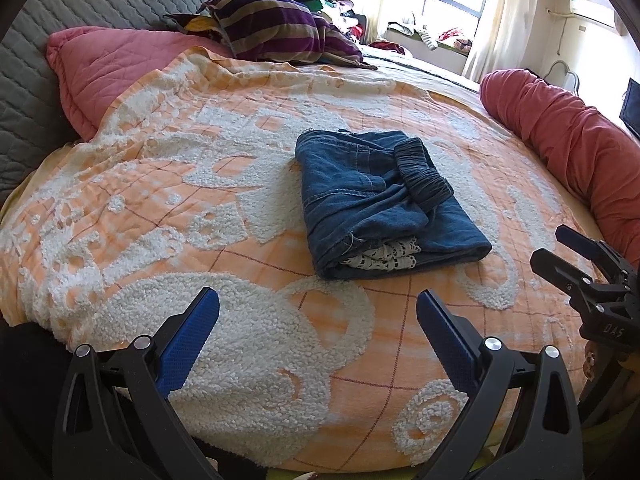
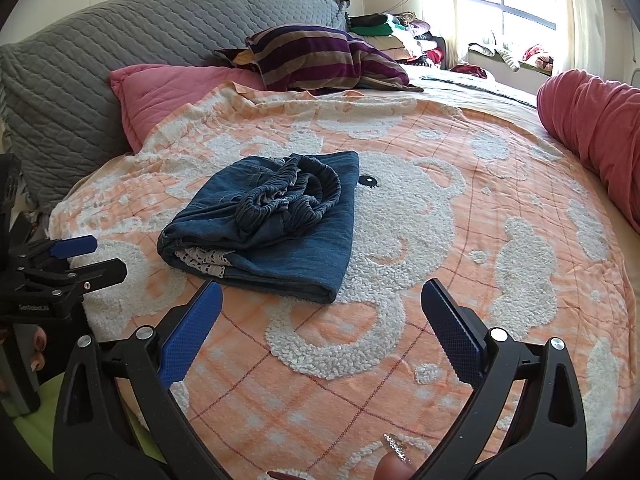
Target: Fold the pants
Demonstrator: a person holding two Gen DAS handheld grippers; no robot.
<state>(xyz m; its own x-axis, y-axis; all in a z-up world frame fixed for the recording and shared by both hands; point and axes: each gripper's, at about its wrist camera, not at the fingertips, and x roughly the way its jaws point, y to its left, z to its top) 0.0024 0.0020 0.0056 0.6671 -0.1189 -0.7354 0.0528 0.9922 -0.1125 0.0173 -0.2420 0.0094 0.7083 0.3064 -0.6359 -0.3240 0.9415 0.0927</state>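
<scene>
Both tools are hanging low over the near edge of the bed with nothing between their blue pads: the left tool (image 1: 318,312) is gaping wide, and the right tool (image 2: 322,304) is spread just as far, each well short of the denim.

Beneath them the bed (image 2: 472,92) is lying under an orange-and-white tufted blanket (image 1: 160,200) that is covering most of its surface. A grey quilted headboard cover (image 2: 100,60) is rising behind it. Along the far right side a red rolled bolster (image 1: 568,140) is resting on the bed's edge. A pink quilted pillow (image 1: 116,64) is leaning against the headboard, its lower edge tucked under the blanket, and beside it a purple-and-tan striped pillow (image 2: 316,56) is lying crumpled.

Near the blanket's middle the folded denim pants (image 1: 384,204) are sitting as a compact bundle, apart from both tools. Their dark elastic waistband (image 2: 292,196) is bunching on top, and a strip of white lace trim (image 1: 380,258) is peeking from the near open edge of the fold.
</scene>
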